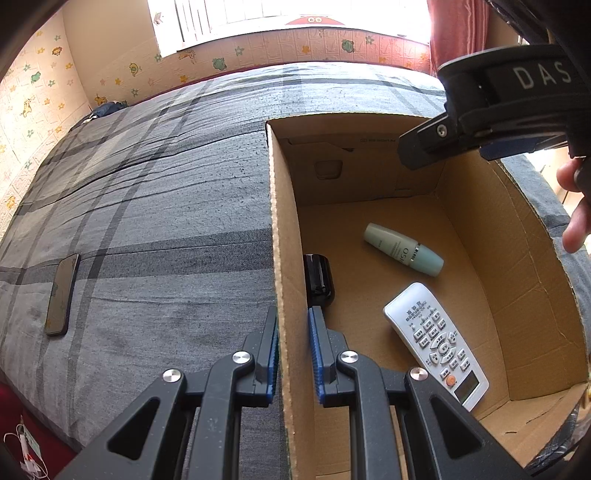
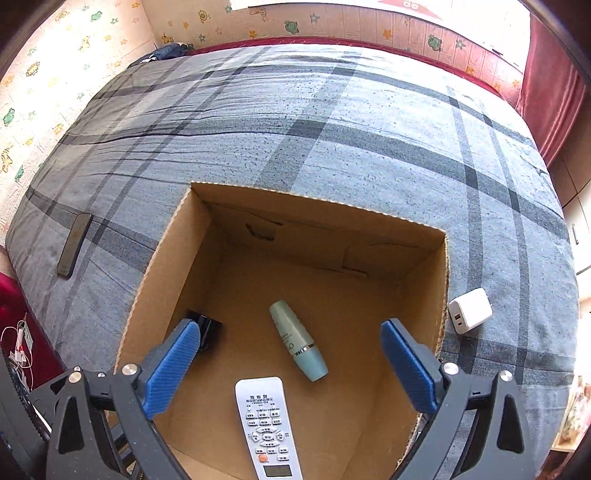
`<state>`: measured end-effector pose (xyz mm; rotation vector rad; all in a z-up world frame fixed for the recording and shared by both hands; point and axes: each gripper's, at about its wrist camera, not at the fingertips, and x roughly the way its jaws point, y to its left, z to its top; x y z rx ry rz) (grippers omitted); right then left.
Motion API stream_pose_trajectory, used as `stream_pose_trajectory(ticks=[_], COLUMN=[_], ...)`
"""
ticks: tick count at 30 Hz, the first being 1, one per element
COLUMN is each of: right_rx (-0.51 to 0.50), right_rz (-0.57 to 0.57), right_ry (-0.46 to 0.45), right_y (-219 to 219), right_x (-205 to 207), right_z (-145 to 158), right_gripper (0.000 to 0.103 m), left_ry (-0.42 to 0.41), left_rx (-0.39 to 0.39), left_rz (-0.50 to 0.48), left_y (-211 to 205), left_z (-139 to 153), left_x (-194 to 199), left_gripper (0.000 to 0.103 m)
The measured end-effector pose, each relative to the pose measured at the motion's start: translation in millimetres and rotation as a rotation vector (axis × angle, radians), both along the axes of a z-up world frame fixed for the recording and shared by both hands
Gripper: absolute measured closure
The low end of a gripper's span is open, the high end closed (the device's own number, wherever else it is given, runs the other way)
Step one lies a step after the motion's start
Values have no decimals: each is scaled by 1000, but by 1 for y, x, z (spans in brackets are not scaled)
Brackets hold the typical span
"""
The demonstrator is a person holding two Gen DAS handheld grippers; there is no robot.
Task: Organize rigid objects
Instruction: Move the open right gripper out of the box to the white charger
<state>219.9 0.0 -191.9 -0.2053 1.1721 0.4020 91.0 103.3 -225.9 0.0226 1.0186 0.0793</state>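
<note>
The black jar (image 1: 318,281) sits half behind the box wall (image 1: 286,280) in the left wrist view, and in the right wrist view a blue pad (image 2: 173,369) covers most of it. The remote (image 2: 268,430) runs off the bottom edge there, its small screen cut short, and its button labels are too small to read. The bottle (image 1: 403,249) shows lettering, only partly legible. The right gripper (image 1: 421,155) pokes in at the top corner, mostly cut off, with just a few fingers (image 1: 574,206) of the hand at the edge. The window (image 1: 288,18) is blown out white. A dark bundle (image 2: 166,51) by the far wall is too small to identify.
</note>
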Motion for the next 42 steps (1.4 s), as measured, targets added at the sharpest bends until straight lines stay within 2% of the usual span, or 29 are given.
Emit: stream_pose_trajectory(ticks=[10,24,29,42], right_rx=[-5,-64,-52,-72], right_rz=[-18,-165,-192,-252], right_ry=[-45,-86,-75,-35], right_y=[-27,-119,-145,-183], right_x=[1,32,41,53], right_z=[27,54,48,5], right_gripper=[0,0,0,0], left_ry=[1,1,1,2], left_rx=[2,1,0,4], left_rz=[-1,1,2,0], left_y=[-1,-1,-1,0], left_z=[1,0,0,0], left_x=[0,0,0,0], left_gripper=[86,86,86,86])
